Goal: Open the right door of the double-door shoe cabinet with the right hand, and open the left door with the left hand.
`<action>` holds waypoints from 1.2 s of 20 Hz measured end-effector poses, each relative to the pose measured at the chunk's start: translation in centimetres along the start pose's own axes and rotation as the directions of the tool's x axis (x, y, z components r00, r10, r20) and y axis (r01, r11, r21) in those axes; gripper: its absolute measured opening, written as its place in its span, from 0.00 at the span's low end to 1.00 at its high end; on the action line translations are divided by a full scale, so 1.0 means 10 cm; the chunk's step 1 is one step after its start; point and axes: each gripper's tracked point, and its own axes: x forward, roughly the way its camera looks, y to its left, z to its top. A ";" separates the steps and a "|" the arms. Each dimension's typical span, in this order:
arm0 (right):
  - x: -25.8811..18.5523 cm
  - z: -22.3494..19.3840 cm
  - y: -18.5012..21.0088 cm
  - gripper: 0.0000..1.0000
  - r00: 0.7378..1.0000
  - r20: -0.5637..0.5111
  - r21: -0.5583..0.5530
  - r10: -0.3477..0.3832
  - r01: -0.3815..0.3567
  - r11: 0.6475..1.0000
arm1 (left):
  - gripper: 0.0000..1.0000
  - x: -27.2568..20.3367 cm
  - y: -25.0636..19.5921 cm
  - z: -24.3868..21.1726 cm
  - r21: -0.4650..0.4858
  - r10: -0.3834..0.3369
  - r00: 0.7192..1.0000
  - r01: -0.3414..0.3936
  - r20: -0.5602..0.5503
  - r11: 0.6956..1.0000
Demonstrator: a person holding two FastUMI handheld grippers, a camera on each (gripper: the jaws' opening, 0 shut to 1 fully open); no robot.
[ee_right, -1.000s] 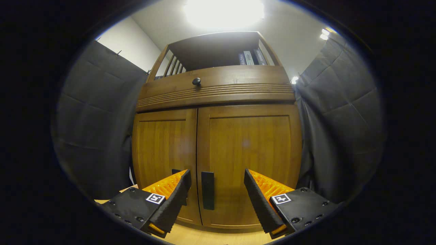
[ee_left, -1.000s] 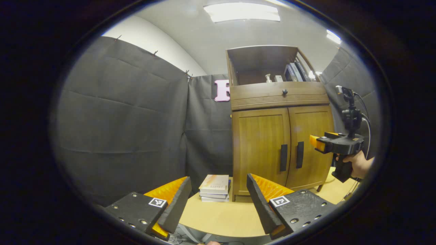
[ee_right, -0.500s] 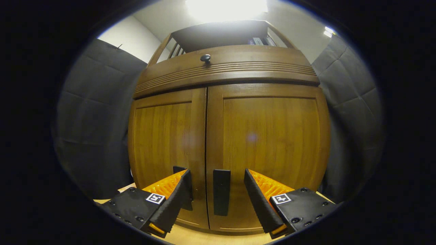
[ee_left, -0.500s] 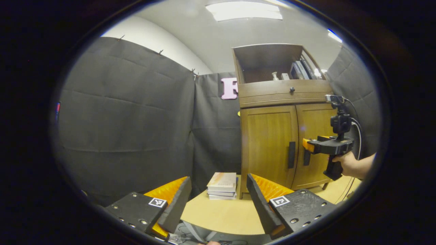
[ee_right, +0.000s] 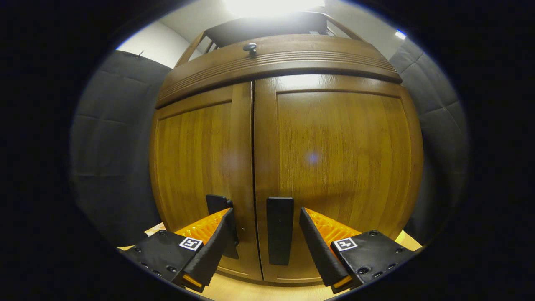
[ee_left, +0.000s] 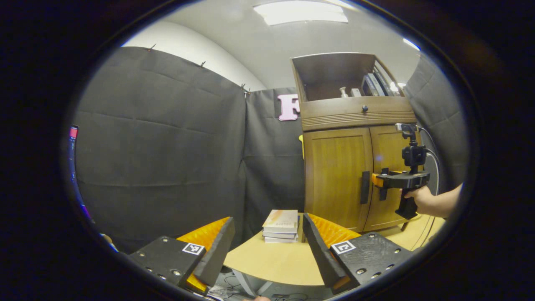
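The wooden shoe cabinet (ee_left: 347,175) stands on the table at the right of the left gripper view, both doors closed. In the right gripper view the right door (ee_right: 338,167) and left door (ee_right: 196,163) loom close. My right gripper (ee_right: 265,240) is open, and the right door's dark vertical handle (ee_right: 279,230) stands between its fingers, untouched. The left door's handle (ee_right: 218,205) sits behind its left finger. The left gripper view shows the right gripper (ee_left: 378,180) at the handles, held by a hand (ee_left: 420,198). My left gripper (ee_left: 267,246) is open, far back from the cabinet.
A stack of books (ee_left: 281,225) lies on the light wooden table (ee_left: 271,261) left of the cabinet. Above the doors is a drawer with a small knob (ee_right: 250,47), and an open shelf holding books (ee_left: 374,85). Black cloth walls surround the booth.
My right gripper has moved closer to the cabinet, bringing the right door's handle between its open fingers. The left gripper view has drifted left, so the cabinet sits farther right.
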 end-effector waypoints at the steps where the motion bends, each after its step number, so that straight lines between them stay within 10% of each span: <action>1: 0.02 -0.04 -0.01 0.97 1.000 -0.011 0.005 -0.008 0.008 1.000 | 0.95 0.00 0.00 0.00 0.002 -0.002 1.000 0.002 0.001 1.000; 12: 0.23 -0.29 -0.18 0.16 0.991 -0.123 0.029 -0.062 0.066 0.997 | 0.95 -0.04 0.01 0.01 -0.001 -0.005 1.000 0.005 0.009 1.000; 24: -0.37 -0.34 -0.12 0.16 0.992 -0.126 0.044 0.018 -0.012 0.999 | 0.95 -0.13 -0.01 0.11 -0.018 -0.052 0.998 0.053 0.031 0.998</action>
